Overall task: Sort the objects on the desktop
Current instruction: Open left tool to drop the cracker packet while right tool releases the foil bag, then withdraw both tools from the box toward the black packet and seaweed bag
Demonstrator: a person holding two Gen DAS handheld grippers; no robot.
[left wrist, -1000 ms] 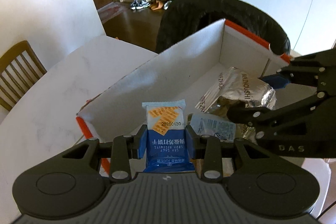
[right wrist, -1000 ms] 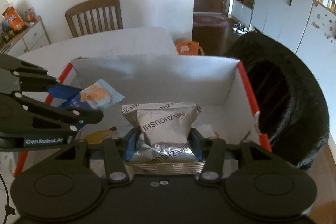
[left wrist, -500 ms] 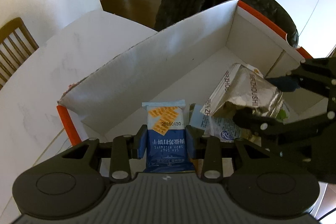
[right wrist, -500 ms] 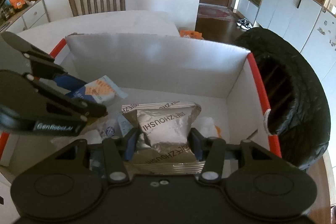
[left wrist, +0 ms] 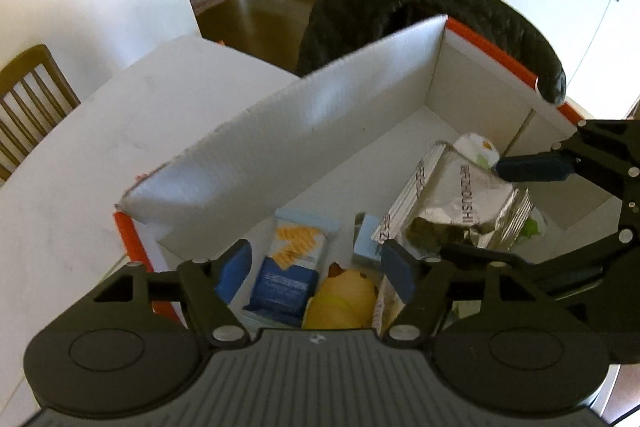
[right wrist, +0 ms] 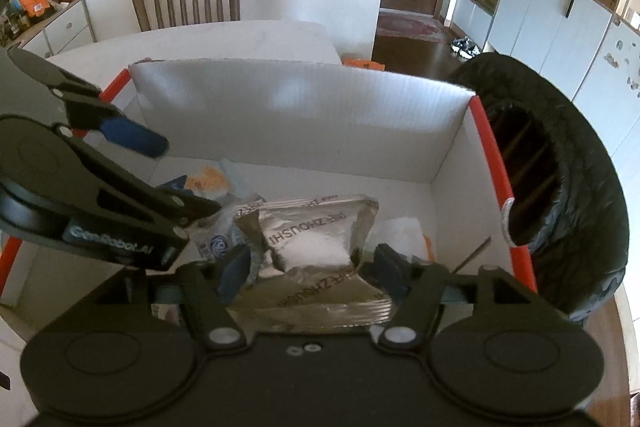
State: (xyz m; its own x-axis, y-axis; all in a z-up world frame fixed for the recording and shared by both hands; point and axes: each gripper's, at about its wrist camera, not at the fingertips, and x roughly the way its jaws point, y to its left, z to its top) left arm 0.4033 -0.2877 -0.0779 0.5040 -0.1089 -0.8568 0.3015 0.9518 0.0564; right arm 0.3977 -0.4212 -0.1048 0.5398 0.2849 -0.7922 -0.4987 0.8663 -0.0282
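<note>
Over the white box with orange rims, both tongs spread apart, jaws just having been opening. Between the pads of the left gripper, clear of both, the blue biscuit packet, dropping or already lying at the near left of the box floor, beside a yellow packet. Between the pads of the right gripper, the silver foil bag, no longer pinched, apparently settling onto the pile near the middle of the box, right of the biscuits.

Release step, by the look of it. To finish cleanly: keep both sets of jaws wide until each packet lies flat and free of the pads. Lift straight back and up along the fingers, not sideways, to avoid dragging the foil bag or flicking the biscuits against the near wall. Mind the closeness of the two tools: left fingers just left of the foil bag, so withdraw one at a time or both in parallel. Avoid catching the orange rim on the way out. Black bin to the right, well clear.
</note>
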